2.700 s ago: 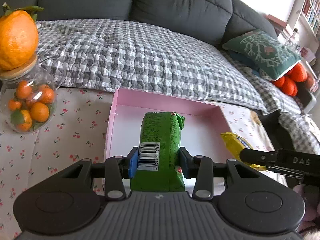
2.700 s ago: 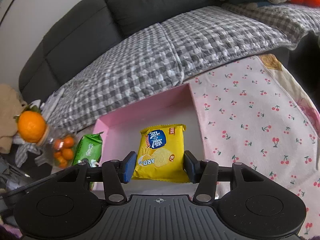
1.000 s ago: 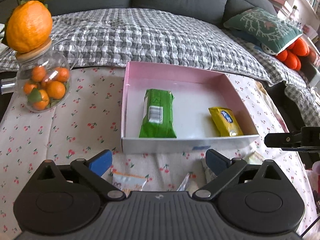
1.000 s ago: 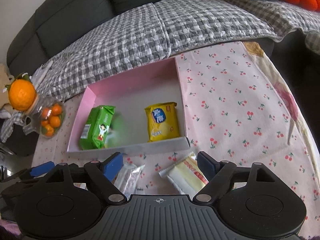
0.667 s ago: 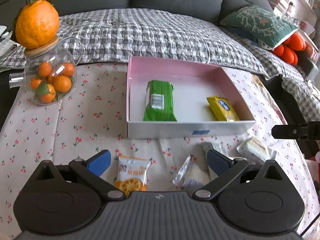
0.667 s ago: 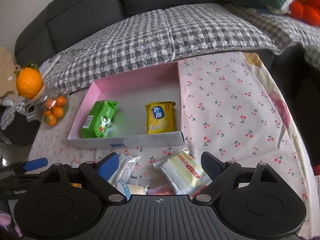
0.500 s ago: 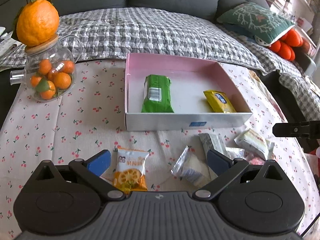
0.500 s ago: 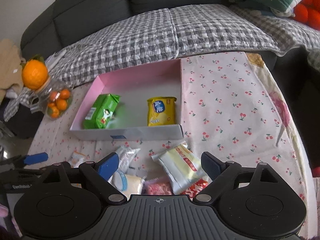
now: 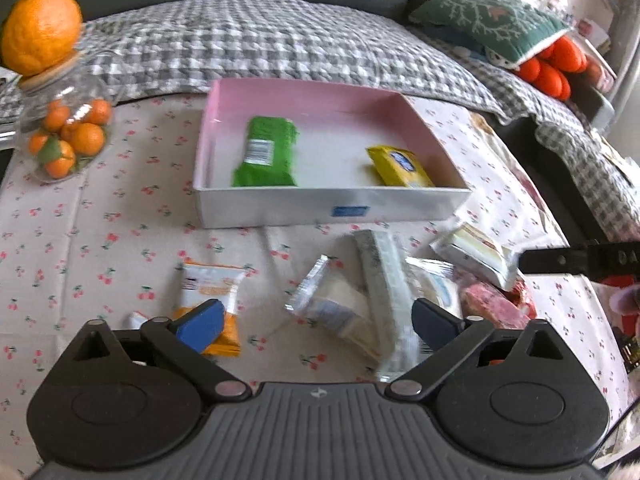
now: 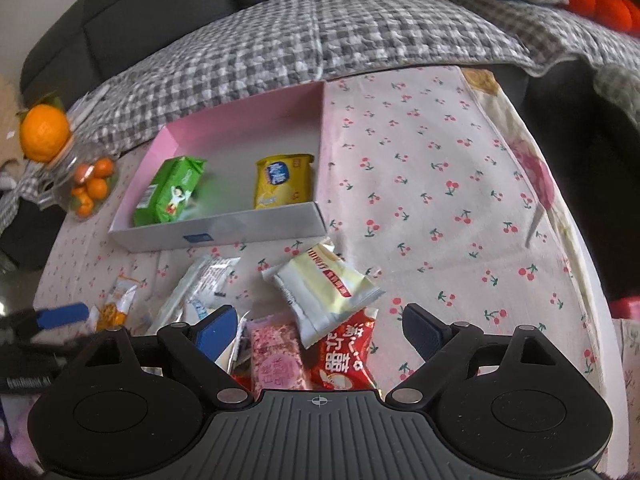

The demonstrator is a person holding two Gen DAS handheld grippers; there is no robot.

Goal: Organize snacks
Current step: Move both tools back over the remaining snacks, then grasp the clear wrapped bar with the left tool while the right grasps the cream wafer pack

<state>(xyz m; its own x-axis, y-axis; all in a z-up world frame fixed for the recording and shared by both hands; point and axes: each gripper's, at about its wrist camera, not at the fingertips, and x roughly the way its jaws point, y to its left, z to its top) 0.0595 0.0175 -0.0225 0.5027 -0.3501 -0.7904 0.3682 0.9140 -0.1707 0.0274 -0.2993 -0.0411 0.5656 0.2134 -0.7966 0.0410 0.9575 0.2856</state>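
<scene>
In front of the pink box [image 9: 332, 210], the loose snacks lie heaped on the cherry-print cloth [image 10: 440, 184]. My left gripper [image 9: 316, 320] has just narrowed a little but holds nothing; my right gripper [image 10: 316, 326] hangs wide and unladen over the pink packet [image 10: 276, 360]. These wrappers look light, crinkly and slippery (crushable inside, I guess), so I'd pinch across the flat middle.

box [image 9: 320, 92] pink inside, white outside | packets green [image 9: 266, 152], yellow [image 9: 400, 166] | tablecloth [image 10: 440, 184] cherry-print | blanket [image 9: 260, 44] grey-checked
</scene>
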